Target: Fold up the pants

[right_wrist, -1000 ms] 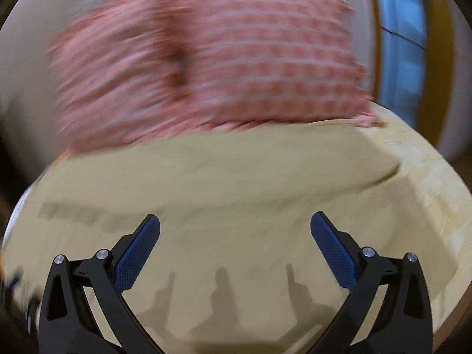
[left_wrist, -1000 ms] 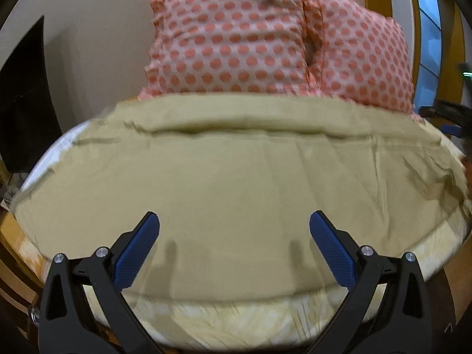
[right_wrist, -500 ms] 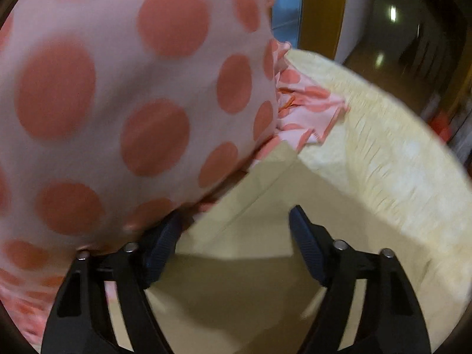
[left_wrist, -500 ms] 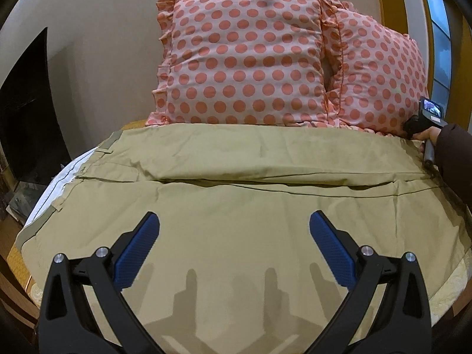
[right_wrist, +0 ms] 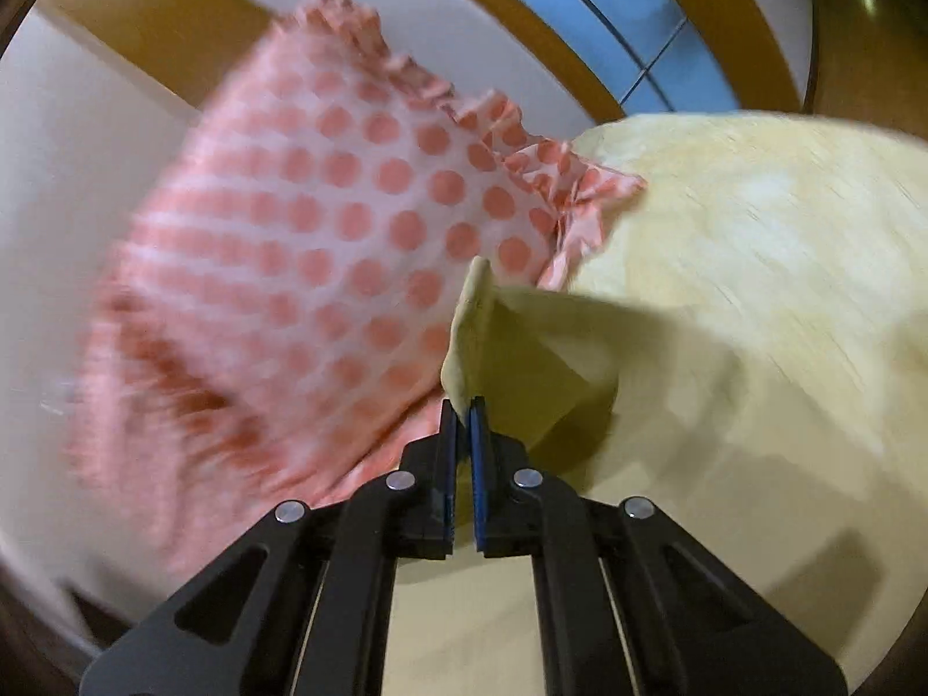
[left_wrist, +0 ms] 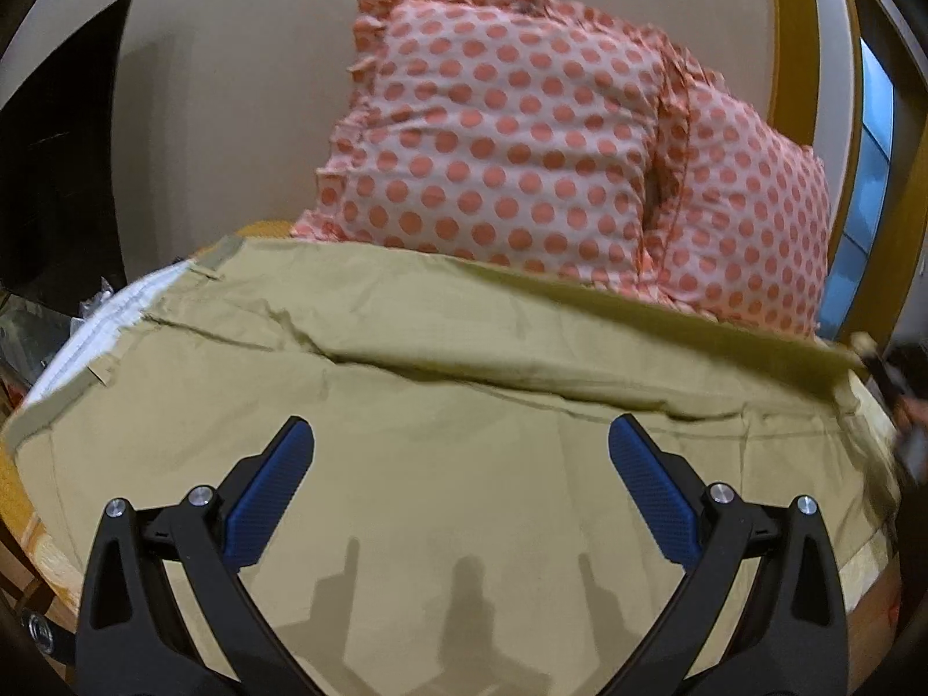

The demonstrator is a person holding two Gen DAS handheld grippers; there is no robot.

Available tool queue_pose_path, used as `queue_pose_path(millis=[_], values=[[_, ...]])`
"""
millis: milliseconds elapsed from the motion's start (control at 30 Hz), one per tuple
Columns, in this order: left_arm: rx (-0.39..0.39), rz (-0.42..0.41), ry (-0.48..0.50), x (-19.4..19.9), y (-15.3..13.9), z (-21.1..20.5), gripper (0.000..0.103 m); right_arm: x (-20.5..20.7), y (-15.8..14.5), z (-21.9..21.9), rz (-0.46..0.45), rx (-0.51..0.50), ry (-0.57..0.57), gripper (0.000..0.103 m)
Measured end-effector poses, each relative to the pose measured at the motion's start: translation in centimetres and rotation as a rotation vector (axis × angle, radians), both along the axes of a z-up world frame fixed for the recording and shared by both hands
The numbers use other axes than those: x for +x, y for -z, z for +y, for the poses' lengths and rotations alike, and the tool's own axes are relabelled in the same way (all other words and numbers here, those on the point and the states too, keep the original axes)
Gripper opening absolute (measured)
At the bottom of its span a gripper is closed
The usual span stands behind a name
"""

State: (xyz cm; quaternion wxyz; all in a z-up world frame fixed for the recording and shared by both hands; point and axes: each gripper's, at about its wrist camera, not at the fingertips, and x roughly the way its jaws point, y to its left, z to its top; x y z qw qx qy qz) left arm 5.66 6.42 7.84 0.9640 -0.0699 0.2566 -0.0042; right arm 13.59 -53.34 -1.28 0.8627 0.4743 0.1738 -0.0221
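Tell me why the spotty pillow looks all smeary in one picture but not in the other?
Right wrist view: the pillow is streaked by motion blur while the right gripper, shut on the pants, stays sharp. Left wrist view: the pillow is crisp, with gripper shadows on the pants.

Pants [left_wrist: 464,406] spread on bed [right_wrist: 754,220] — pillows [left_wrist: 522,139] behind, against wall.
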Motion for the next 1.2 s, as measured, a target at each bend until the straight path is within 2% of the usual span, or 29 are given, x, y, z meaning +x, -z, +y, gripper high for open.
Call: queue_pose_path(millis=[67, 167, 233, 300, 333, 367, 400, 433, 467, 500, 533, 567, 700, 800, 833, 900, 933, 1000, 1033, 1067, 1100, 1167, 1200], values=[[-0.009, -0.017, -0.005, 0.4, -1.0, 0.7, 0.101, -3.4, 2.2, 0.3, 0.029, 0.051, 0.009, 0.005], [-0.037, -0.060, 0.000, 1.8, -2.5, 1.9, 0.101, -4.0, 5.1, 0.9, 0.121, 0.111, 0.006, 0.005], [-0.030, -0.075, -0.008, 3.4, -3.4, 2.6, 0.101, -4.4, 5.6, 1.6, 0.147, 0.147, -0.004, 0.008], [-0.022, -0.054, -0.013, 5.3, -3.6, 3.1, 0.101, -3.6, 5.3, 1.5, 0.141, 0.152, -0.017, 0.023], [-0.034, -0.028, -0.015, 6.6, -3.6, 3.7, 0.101, -3.2, 5.1, 1.4, 0.137, 0.132, -0.015, 0.027], [-0.058, -0.003, -0.021, 7.7, -3.4, 4.2, 0.101, -3.1, 4.9, 1.5, 0.138, 0.113, -0.010, 0.033], [-0.108, 0.030, -0.017, 9.2, -3.0, 5.0, 0.101, -4.2, 4.9, 1.6, 0.141, 0.098, -0.004, 0.034], [-0.138, 0.048, -0.012, 10.0, -2.7, 5.5, 0.101, -3.8, 4.8, 1.6, 0.143, 0.078, 0.007, 0.034], [-0.186, 0.076, -0.014, 11.2, -2.2, 6.2, 0.101, -3.4, 4.8, 1.5, 0.141, 0.054, 0.014, 0.028], [-0.229, 0.091, -0.016, 12.1, -1.8, 6.8, 0.101, -3.3, 5.2, 1.2, 0.128, 0.051, 0.013, 0.001], [-0.275, 0.109, -0.031, 13.5, -1.5, 7.4, 0.101, -3.8, 5.5, 0.9, 0.105, 0.062, 0.013, 0.002], [-0.287, 0.122, -0.048, 14.3, -1.2, 7.7, 0.101, -4.3, 5.6, 0.6, 0.078, 0.070, 0.015, 0.002], [-0.274, 0.188, -0.111, 18.5, -0.3, 8.3, 0.099, -4.5, 5.2, 0.3, 0.028, 0.054, 0.015, 0.002], [-0.285, 0.282, -0.136, 22.3, 1.0, 8.8, 0.093, -4.5, 5.2, -0.1, 0.008, 0.065, 0.006, 0.002], [-0.288, 0.332, -0.157, 23.9, 1.8, 8.9, 0.088, -4.6, 5.1, -0.2, -0.004, 0.068, 0.005, 0.002], [-0.298, 0.383, -0.197, 25.8, 2.9, 9.3, 0.086, -4.7, 4.8, -0.3, -0.029, 0.067, -0.002, 0.002], [-0.301, 0.399, -0.215, 26.3, 3.4, 9.5, 0.084, -4.7, 4.5, -0.3, -0.043, 0.062, -0.005, 0.002], [-0.325, 0.442, -0.248, 27.5, 4.7, 10.0, 0.069, -4.7, 3.9, -0.3, -0.058, 0.054, -0.007, 0.002], [-0.311, 0.412, -0.282, 27.5, 4.7, 10.2, 0.049, -4.7, 3.7, -0.3, -0.061, 0.056, -0.006, 0.002], [-0.325, 0.400, -0.264, 27.5, 4.7, 10.4, 0.003, -4.6, 3.5, -0.4, -0.069, 0.058, -0.007, 0.002], [-0.383, 0.415, -0.216, 27.5, 5.0, 10.8, 0.003, -4.6, 3.3, -0.5, -0.076, 0.054, -0.005, 0.002], [-0.428, 0.382, -0.227, 25.4, 4.4, 11.6, 0.002, -4.8, 2.7, -0.7, -0.086, 0.045, -0.005, 0.002], [-0.420, 0.363, -0.218, 24.4, 3.9, 11.6, 0.002, -5.3, 2.4, -0.8, -0.096, 0.044, -0.001, 0.002]])
